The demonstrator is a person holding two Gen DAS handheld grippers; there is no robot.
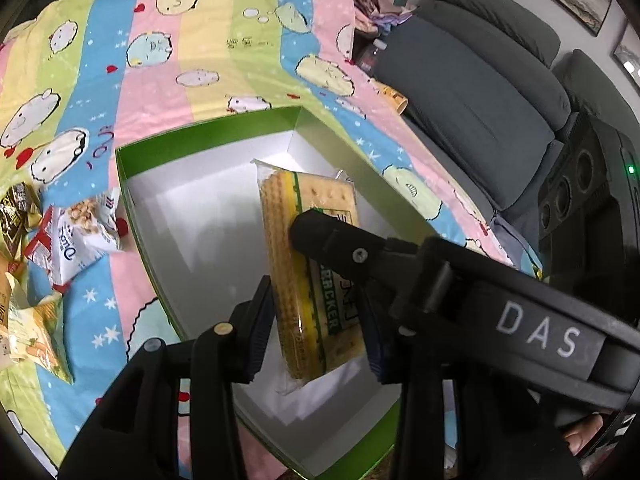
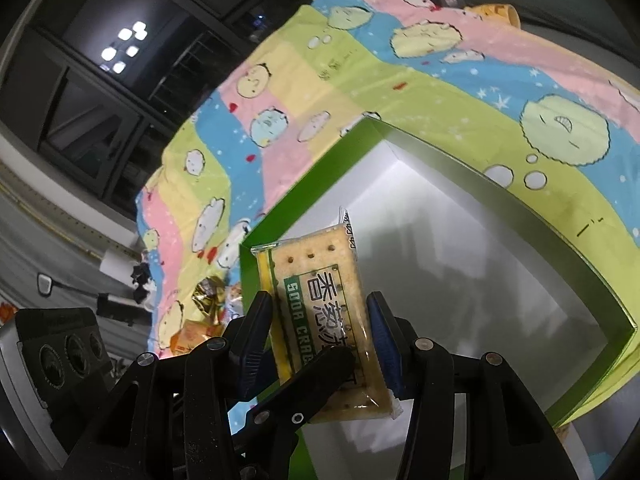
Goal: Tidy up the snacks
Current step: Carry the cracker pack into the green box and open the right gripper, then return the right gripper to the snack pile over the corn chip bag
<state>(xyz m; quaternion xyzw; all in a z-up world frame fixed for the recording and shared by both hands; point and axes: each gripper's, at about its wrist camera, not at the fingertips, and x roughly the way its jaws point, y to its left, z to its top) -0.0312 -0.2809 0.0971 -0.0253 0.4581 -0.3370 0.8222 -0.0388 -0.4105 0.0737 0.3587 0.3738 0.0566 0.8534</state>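
Both tongs gripped crackers. Left tongs point(image 1: 316, 332) were clamped tight on a cracker pack point(image 1: 308, 280), held edge-up over the box point(image 1: 208, 136) interior. Right tongs point(image 2: 320, 340) were closed on a 2nd pack point(image 2: 324, 312) (label up), above the box's near-left corner. Other snacks point(image 1: 76, 236) lay on the blanket point(image 1: 208, 52) left of the box.

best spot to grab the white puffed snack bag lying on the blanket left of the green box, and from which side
Judging from the left wrist view, take the white snack bag across its puffy middle, coming down from above. It lies flat on the blanket, so no side edge stands up to pinch. Close across its narrow width. Keep off the crimped ends, which look flimsy, and off the neighbouring packets crowding its left.
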